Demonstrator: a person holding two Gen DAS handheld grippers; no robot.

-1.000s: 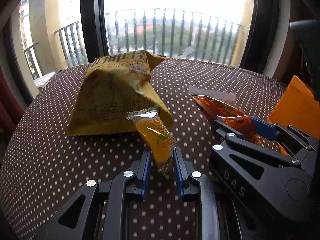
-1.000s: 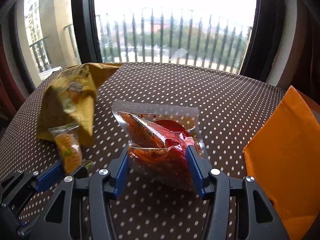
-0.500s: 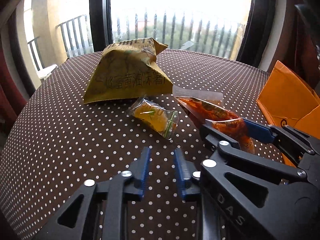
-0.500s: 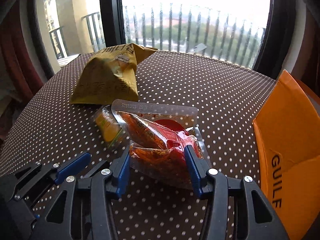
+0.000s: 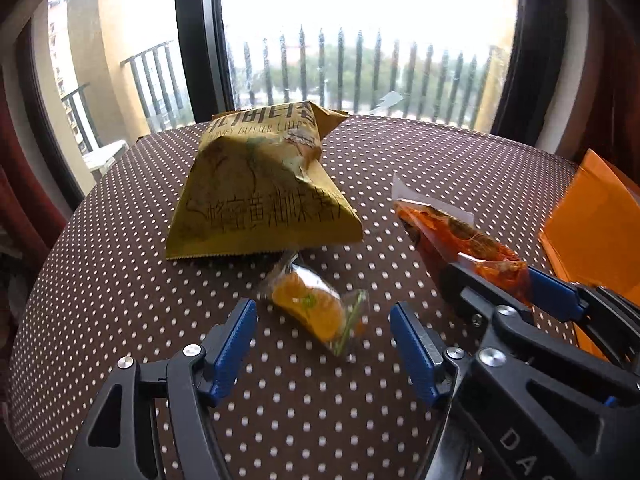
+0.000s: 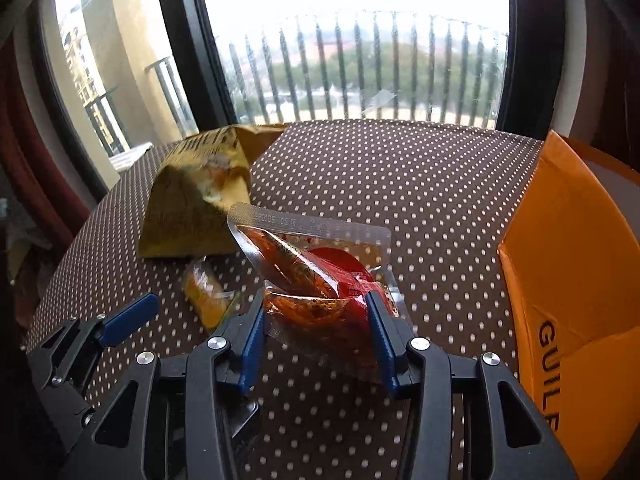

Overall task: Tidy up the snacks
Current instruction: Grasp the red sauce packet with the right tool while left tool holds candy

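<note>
1. Three snacks lie on the round brown table with white polka dots (image 5: pixel 120 288): a big mustard-yellow crinkled chip bag (image 5: pixel 260 196), a small clear wrapper with an orange candy inside (image 5: pixel 316 312), and a clear vacuum pouch of red spicy snack (image 6: pixel 320 280).
2. The left gripper (image 5: pixel 322 344) is spread wide, its blue pads on either side of the orange candy wrapper without touching it. The wrapper rests on the tablecloth, just in front of the chip bag's lower edge. Spread jaws around it suggest either a fresh release or a lining-up for a grasp; which one cannot be told.
3. The right gripper (image 6: pixel 316 332) is clamped on the near end of the red pouch, which bulges between the pads. The sealed far end points toward the window; whether the pouch is fully lifted is hard to tell. Holding it by one end probably leaves the rest free to slide into a container.
4. An orange cardboard box with black lettering (image 6: pixel 568 280) stands at the table's right edge, a likely destination.
5. The two grippers sit close together, the left one's inner finger just beside the right gripper's body, so a swing toward the box could knock them together. The chip bag crowds the candy from behind.
</note>
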